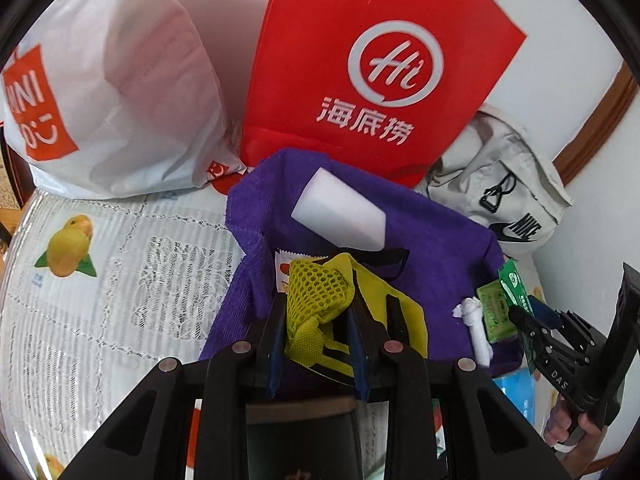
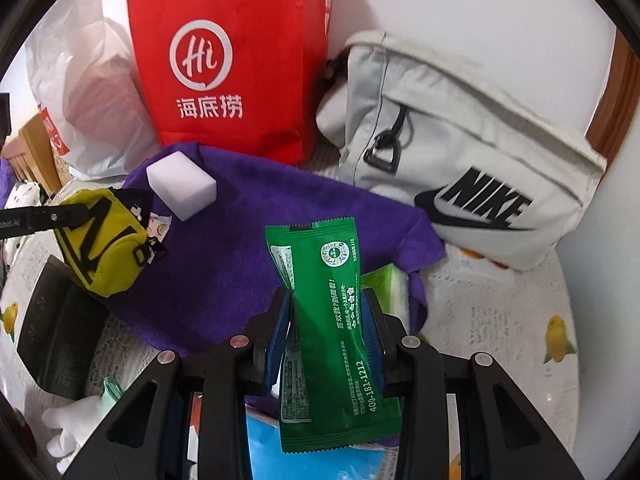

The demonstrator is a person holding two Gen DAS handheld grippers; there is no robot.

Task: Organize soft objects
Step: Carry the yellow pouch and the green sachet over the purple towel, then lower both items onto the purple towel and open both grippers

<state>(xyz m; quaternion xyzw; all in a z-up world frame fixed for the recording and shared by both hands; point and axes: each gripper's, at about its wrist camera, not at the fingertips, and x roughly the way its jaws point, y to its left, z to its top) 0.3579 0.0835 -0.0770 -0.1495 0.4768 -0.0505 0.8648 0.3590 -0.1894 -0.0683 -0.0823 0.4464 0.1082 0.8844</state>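
My left gripper (image 1: 318, 308) is shut on a small yellow pouch (image 1: 320, 292) with a mesh front and black straps, held just above a purple towel (image 1: 436, 248); the pouch also shows in the right wrist view (image 2: 104, 244). A white foam block (image 1: 340, 216) lies on the towel's far side, and it shows in the right wrist view too (image 2: 182, 188). My right gripper (image 2: 326, 312) is shut on a green wet-wipe packet (image 2: 328, 320), held over the towel's (image 2: 224, 248) right part. In the left view that gripper (image 1: 524, 312) sits at the right.
A red Haidilao bag (image 1: 360, 64), a white Miniso plastic bag (image 1: 104, 92) and a beige Nike bag (image 2: 472, 160) stand at the back. A light green tissue pack (image 1: 494, 312) and a white knotted cloth (image 1: 476, 328) lie at the towel's right edge. A black box (image 2: 56, 340) lies at left.
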